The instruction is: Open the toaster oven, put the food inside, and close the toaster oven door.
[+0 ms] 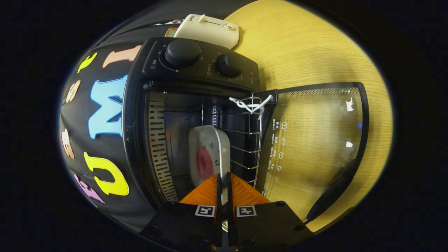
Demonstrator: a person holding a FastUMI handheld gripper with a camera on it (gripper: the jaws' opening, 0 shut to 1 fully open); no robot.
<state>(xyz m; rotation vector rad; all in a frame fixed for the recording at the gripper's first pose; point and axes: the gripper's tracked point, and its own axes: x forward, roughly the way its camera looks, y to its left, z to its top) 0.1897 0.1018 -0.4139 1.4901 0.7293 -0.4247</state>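
The black toaster oven [196, 63] stands open, and its glass door [315, 140] is folded down flat over the wooden table. A white dish [210, 140] holding a piece of red food [204, 162] sits just ahead of my fingers, inside the oven's mouth and against the wire rack [249, 140]. My gripper [224, 178] is rolled on its side and shut on the near rim of the dish, with both fingers pressing on it. The dish's near end is hidden behind the fingers.
The door's dark handle [336, 189] lies at the door's outer edge. Two knobs [182, 52] sit on the oven's control panel. A white cord [250, 103] is tied to the rack's corner. Behind the oven stands a white pop-up toaster [210, 29] on the wooden table [308, 45].
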